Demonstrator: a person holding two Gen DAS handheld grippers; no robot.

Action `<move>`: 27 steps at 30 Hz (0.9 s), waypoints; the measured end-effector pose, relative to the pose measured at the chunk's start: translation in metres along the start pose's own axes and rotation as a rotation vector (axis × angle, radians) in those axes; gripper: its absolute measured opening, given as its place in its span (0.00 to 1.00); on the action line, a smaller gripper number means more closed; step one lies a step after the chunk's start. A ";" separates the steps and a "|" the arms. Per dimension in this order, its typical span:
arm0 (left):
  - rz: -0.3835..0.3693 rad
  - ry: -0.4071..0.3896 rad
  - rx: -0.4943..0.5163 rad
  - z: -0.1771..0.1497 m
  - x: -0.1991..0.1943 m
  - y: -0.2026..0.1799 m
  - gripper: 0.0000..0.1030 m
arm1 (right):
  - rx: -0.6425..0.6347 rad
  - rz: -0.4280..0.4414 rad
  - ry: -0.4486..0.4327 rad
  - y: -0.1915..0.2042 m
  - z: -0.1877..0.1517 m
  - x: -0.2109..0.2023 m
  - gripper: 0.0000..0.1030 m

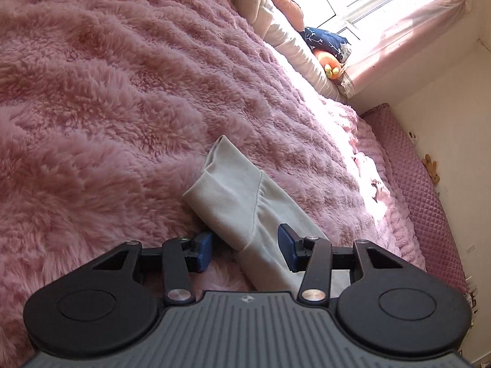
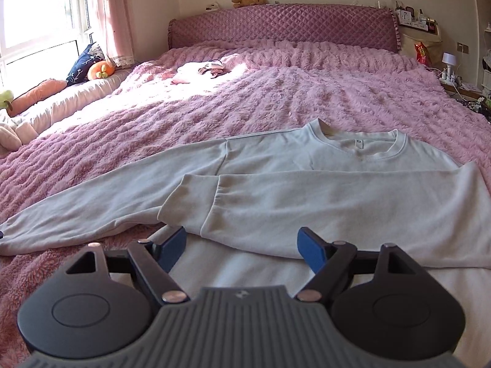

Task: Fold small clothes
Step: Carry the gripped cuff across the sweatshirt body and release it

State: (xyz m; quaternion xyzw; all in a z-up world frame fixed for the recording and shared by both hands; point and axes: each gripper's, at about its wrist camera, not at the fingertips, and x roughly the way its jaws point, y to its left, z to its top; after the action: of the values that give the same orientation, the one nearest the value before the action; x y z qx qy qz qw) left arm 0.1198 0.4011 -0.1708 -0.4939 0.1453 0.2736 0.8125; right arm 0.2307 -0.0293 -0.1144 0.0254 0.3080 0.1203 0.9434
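Observation:
A pale grey sweatshirt (image 2: pixel 276 159) lies flat on the fluffy pink blanket (image 2: pixel 276 98), its collar (image 2: pixel 359 144) toward the headboard. One sleeve is folded across the chest, with its cuff (image 2: pixel 190 202) pointing left. The other sleeve (image 2: pixel 76 208) stretches out to the left. My right gripper (image 2: pixel 242 250) hovers open over the lower body of the sweatshirt, holding nothing. In the left wrist view, the outstretched sleeve's cuff (image 1: pixel 227 184) runs between the blue pads of my left gripper (image 1: pixel 245 248). That gripper is open and its pads stand clear of the cloth.
A small pile of pink clothes (image 2: pixel 199 72) lies near the quilted purple headboard (image 2: pixel 276 24). Cushions and an orange plush toy (image 2: pixel 99 70) line the window side. A cluttered bedside shelf (image 2: pixel 454 76) stands at the right.

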 end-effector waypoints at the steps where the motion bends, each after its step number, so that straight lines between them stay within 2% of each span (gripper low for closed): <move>1: -0.003 -0.011 -0.010 0.001 0.002 0.002 0.53 | -0.001 -0.002 0.003 0.000 -0.001 0.001 0.73; 4: -0.008 -0.028 -0.015 0.003 0.005 0.003 0.52 | 0.000 -0.005 0.012 0.001 -0.003 0.003 0.74; 6: -0.042 -0.039 -0.015 0.004 0.005 0.001 0.45 | -0.002 -0.006 0.020 0.001 -0.005 0.006 0.74; 8: -0.082 -0.038 0.007 0.004 0.002 -0.004 0.10 | -0.004 -0.004 0.025 0.002 -0.006 0.008 0.74; 9: -0.092 -0.043 0.019 0.004 0.000 -0.006 0.06 | -0.005 -0.004 0.026 0.002 -0.007 0.008 0.74; 14: -0.184 -0.070 0.019 0.011 -0.014 -0.028 0.06 | 0.003 0.002 0.023 -0.001 -0.008 0.006 0.74; 19: -0.333 -0.050 0.048 0.011 -0.023 -0.077 0.06 | 0.024 0.005 0.006 -0.011 -0.006 -0.004 0.74; 23: -0.483 -0.011 0.122 -0.011 -0.031 -0.136 0.06 | 0.043 -0.001 -0.018 -0.028 -0.003 -0.021 0.74; 27: -0.635 0.053 0.204 -0.052 -0.038 -0.200 0.06 | 0.068 -0.021 -0.044 -0.054 -0.003 -0.042 0.76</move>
State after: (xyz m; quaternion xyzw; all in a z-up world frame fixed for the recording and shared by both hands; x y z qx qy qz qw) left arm 0.2088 0.2713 -0.0314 -0.4376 0.0320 -0.0222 0.8983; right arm 0.2076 -0.0918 -0.0995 0.0567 0.2916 0.0992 0.9497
